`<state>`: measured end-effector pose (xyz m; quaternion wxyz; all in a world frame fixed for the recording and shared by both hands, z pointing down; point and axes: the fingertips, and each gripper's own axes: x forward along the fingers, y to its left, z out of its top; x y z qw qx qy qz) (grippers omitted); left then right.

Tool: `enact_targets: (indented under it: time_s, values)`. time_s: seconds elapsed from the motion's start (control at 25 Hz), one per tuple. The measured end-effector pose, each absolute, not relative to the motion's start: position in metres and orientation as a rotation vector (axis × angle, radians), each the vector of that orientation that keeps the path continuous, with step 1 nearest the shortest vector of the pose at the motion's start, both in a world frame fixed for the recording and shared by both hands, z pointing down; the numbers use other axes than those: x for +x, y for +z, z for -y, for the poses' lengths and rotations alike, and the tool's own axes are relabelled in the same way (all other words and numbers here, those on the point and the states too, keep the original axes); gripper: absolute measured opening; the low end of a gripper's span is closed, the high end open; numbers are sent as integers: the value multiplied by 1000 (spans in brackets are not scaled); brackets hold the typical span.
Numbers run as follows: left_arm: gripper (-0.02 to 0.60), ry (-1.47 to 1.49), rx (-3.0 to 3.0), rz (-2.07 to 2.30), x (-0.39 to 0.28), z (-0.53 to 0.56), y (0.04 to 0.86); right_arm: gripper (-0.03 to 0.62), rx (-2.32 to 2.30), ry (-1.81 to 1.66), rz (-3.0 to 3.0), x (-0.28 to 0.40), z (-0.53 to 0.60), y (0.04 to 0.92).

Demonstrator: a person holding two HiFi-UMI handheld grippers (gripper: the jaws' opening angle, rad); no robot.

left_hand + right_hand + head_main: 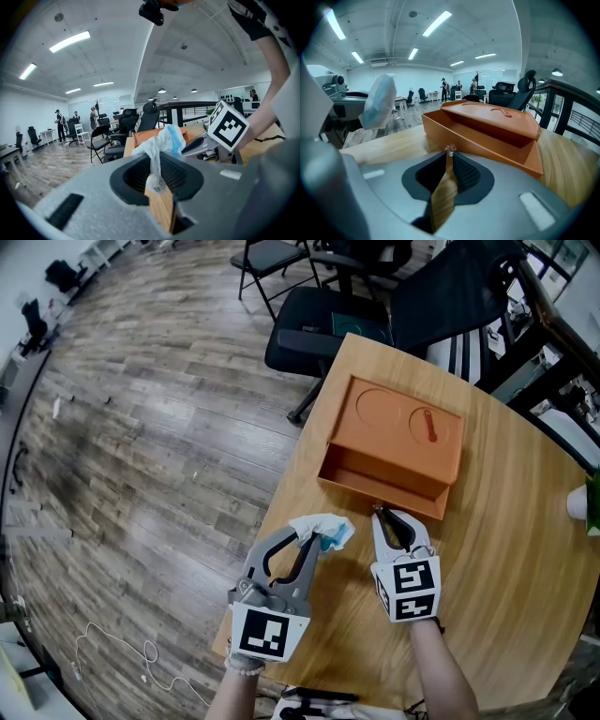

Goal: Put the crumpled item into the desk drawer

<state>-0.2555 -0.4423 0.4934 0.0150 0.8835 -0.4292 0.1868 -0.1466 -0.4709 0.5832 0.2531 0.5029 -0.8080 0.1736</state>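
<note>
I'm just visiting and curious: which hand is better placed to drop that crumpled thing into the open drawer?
Left. The left gripper pinches the crumpled item just in front of the open drawer. The right gripper is shut on its small knob, so it is occupied.

No words, brands or numbers can be read anywhere in these views.

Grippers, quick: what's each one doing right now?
Left gripper: closed, holding the crumpled item.
Right gripper: closed on the small clear knob at the front of the open drawer.
</note>
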Motion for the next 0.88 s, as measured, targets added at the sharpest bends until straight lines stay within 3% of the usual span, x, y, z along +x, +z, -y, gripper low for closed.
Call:
enact_targets:
  time_s: [0.8, 0.88]
  values:
    - [64, 554, 2749, 1366, -253, 440, 488, 48, 1263, 487, 2233, -168, 423, 586]
    - [64, 537, 2749, 1365, -253, 439, 487, 92, 1249, 492, 2241, -171, 418, 585]
